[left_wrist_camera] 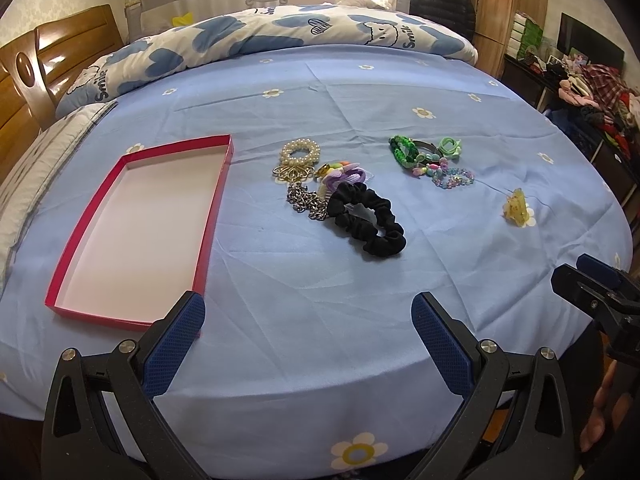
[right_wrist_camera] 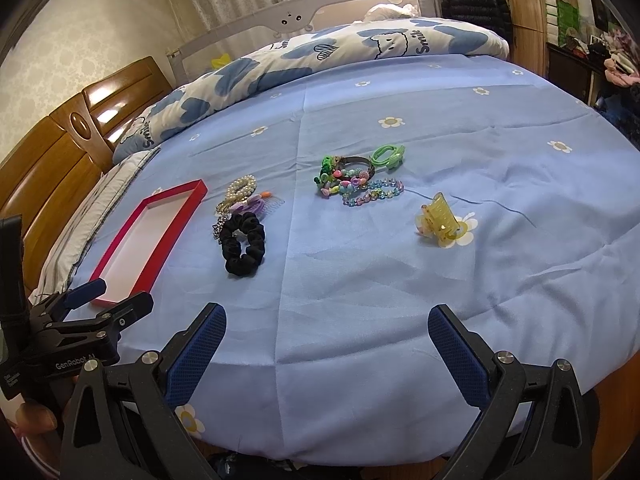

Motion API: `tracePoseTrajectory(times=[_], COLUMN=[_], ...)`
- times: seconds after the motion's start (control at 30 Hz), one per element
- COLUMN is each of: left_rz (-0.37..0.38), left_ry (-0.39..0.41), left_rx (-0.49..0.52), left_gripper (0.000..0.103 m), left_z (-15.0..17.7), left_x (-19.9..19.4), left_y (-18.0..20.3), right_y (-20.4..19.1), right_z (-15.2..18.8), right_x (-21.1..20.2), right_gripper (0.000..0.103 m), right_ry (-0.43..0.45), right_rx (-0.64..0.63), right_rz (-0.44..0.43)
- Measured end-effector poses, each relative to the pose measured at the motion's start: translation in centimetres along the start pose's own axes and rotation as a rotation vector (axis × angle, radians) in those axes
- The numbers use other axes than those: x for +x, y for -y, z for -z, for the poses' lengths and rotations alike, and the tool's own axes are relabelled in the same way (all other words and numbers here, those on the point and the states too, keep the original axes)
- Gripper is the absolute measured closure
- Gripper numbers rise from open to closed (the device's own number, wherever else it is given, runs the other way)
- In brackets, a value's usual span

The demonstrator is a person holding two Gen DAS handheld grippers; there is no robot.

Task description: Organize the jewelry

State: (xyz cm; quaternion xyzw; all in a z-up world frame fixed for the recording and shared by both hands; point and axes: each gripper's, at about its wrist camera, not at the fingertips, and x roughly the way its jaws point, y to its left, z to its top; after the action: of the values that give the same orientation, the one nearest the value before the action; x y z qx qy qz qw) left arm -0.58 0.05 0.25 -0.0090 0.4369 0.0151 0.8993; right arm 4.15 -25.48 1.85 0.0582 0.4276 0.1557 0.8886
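A shallow red box [left_wrist_camera: 218, 184] [right_wrist_camera: 120, 240] with a white inside lies empty on the blue bed sheet at the left. Beside it sits a pile: a pearl bracelet [left_wrist_camera: 299, 153] [right_wrist_camera: 241, 186], a gold brooch [left_wrist_camera: 293, 173], a silver chain [left_wrist_camera: 306, 202], purple clips [left_wrist_camera: 348, 178] and a black scrunchie [left_wrist_camera: 366, 220] [right_wrist_camera: 243, 245]. Farther right lie green bands and bead bracelets [left_wrist_camera: 430, 160] [right_wrist_camera: 360, 182]. A yellow claw clip [left_wrist_camera: 516, 207] [right_wrist_camera: 441, 220] lies alone at the right. My left gripper [left_wrist_camera: 308, 320] and right gripper [right_wrist_camera: 326, 332] are both open and empty near the bed's front edge.
A rolled blue-and-white quilt [left_wrist_camera: 280, 36] lies across the far side of the bed. A wooden headboard [right_wrist_camera: 52, 152] and grey pillow [left_wrist_camera: 44, 152] are at the left. A dark cabinet with piled clothes [left_wrist_camera: 592, 96] stands at the right.
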Motion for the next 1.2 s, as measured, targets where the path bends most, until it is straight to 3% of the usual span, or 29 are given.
tracePoseTrajectory(times=[1.2], left_rz=[0.004], left_ry=[-0.018], left_rx=[0.001], left_gripper=[0.0], left_z=[-0.06], left_x=[0.73], left_y=[0.36], right_y=[0.37], right_z=[-0.34], right_x=[-0.12], right_gripper=[0.001], right_ry=[0.0], right_rx=[0.015], right_rz=[-0.008])
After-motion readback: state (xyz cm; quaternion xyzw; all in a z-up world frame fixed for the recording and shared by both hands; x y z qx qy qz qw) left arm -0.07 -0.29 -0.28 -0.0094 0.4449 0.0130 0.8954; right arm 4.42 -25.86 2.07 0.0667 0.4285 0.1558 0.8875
